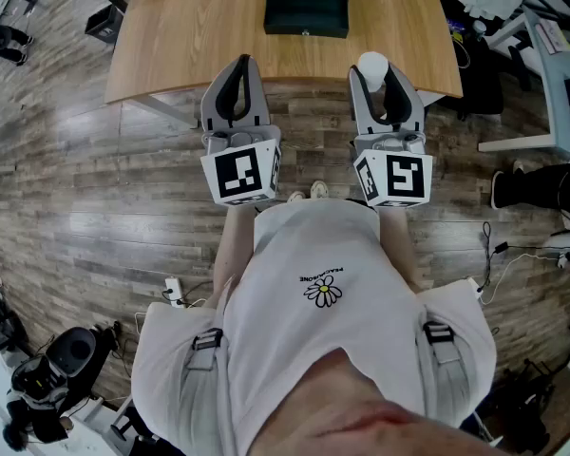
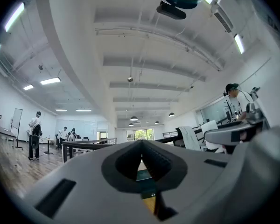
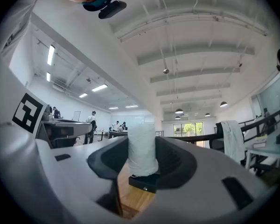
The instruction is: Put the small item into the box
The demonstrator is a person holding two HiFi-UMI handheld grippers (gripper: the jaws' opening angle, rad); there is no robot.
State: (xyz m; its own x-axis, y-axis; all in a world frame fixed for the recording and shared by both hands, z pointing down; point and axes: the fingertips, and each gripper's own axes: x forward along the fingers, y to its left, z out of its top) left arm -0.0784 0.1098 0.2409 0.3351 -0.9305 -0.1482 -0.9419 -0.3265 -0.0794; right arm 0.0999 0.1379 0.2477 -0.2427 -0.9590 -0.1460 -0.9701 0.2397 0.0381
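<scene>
A dark green box with a small front clasp lies closed on the far middle of the wooden table. The small item, a white roll-shaped piece, is pinched upright between the jaws of my right gripper, held over the table's near edge. In the right gripper view the white item fills the gap, with the box beyond and below it. My left gripper hovers beside it at the table edge, its tips together and nothing in them; through its jaws the box shows.
Wood-plank floor lies under me. A white desk and dark chair stand at the right, with cables on the floor. Black equipment sits at the lower left. People stand far off in the room.
</scene>
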